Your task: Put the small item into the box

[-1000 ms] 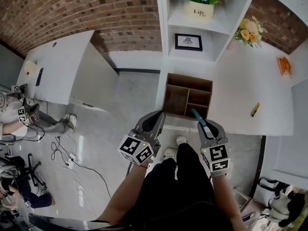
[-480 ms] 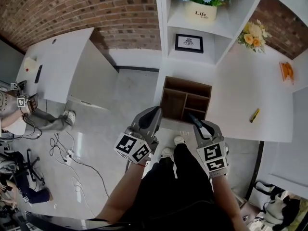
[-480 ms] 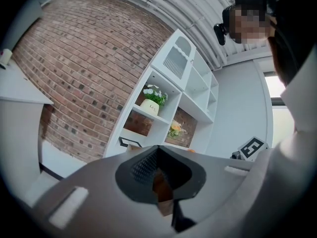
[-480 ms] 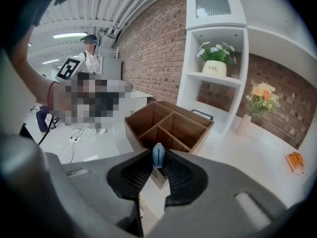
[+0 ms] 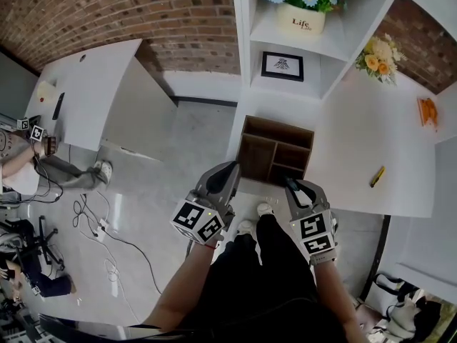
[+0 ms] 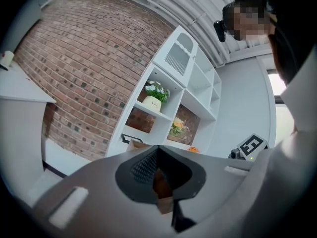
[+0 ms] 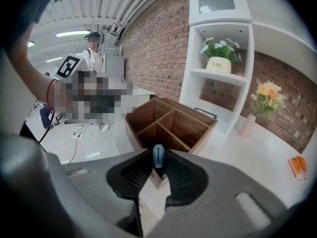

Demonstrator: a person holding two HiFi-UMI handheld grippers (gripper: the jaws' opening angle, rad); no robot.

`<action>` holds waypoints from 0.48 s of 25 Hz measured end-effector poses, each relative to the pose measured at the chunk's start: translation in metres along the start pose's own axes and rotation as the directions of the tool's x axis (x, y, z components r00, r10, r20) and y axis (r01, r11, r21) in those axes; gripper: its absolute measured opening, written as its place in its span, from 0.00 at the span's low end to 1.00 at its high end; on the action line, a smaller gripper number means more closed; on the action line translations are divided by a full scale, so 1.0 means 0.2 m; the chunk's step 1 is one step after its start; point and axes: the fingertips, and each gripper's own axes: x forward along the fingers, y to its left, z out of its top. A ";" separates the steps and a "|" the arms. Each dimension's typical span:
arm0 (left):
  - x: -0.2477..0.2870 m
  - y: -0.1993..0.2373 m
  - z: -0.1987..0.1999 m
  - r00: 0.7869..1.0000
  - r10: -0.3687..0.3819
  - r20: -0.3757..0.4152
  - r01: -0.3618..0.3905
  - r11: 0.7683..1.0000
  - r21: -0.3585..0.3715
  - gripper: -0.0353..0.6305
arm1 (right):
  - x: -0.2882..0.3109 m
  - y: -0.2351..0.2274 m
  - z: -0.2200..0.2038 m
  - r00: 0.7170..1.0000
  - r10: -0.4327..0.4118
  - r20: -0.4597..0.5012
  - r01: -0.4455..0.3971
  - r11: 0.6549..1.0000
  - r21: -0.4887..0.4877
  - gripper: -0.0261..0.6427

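A brown wooden box (image 5: 277, 151) with several open compartments sits at the near left corner of the white table (image 5: 357, 134). My right gripper (image 5: 293, 188) hovers just in front of the box, shut on a small blue item (image 5: 290, 183). In the right gripper view the blue item (image 7: 158, 156) stands upright between the pads, with the box (image 7: 171, 123) right ahead. To the left of the box hangs my left gripper (image 5: 228, 171), shut, with nothing held. The left gripper view shows the left gripper (image 6: 158, 176) pointing up at the shelves.
A white shelf unit (image 5: 251, 45) behind the box holds a flower pot (image 5: 300, 18) and a framed picture (image 5: 282, 65). On the table lie a yellow item (image 5: 378, 176), an orange item (image 5: 427, 111) and yellow flowers (image 5: 377, 51). Cables (image 5: 100, 231) trail on the floor at left.
Both grippers have sunk slightly lower in the head view and the box has drawn a little nearer to them. The right gripper keeps its hold on the blue item.
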 end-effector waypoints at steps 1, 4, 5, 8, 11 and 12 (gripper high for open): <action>0.00 0.00 0.00 1.000 0.000 0.000 0.000 1.000 0.001 0.06 | 0.00 0.00 0.00 1.000 0.005 0.002 -0.005 1.000 -0.005 0.15; 0.00 -0.01 0.00 1.000 0.002 -0.001 -0.002 1.000 -0.002 0.06 | -0.01 0.01 -0.01 1.000 0.015 0.004 -0.015 1.000 -0.002 0.16; 0.00 -0.01 0.00 1.000 0.003 -0.002 -0.003 1.000 -0.003 0.06 | -0.01 0.01 0.00 1.000 0.017 0.007 -0.017 1.000 0.000 0.16; 0.00 -0.01 0.00 1.000 0.004 -0.002 -0.004 1.000 -0.004 0.06 | -0.02 0.01 0.01 0.999 0.022 0.025 -0.023 1.000 0.009 0.16; 0.00 -0.02 -0.01 1.000 0.002 -0.002 -0.002 1.000 -0.007 0.06 | -0.04 0.01 0.01 0.999 0.016 0.030 -0.016 1.000 0.016 0.16; 0.00 -0.02 -0.01 1.000 -0.001 -0.003 0.001 1.000 -0.008 0.06 | -0.05 0.01 0.01 0.999 0.012 0.032 -0.013 1.000 0.017 0.16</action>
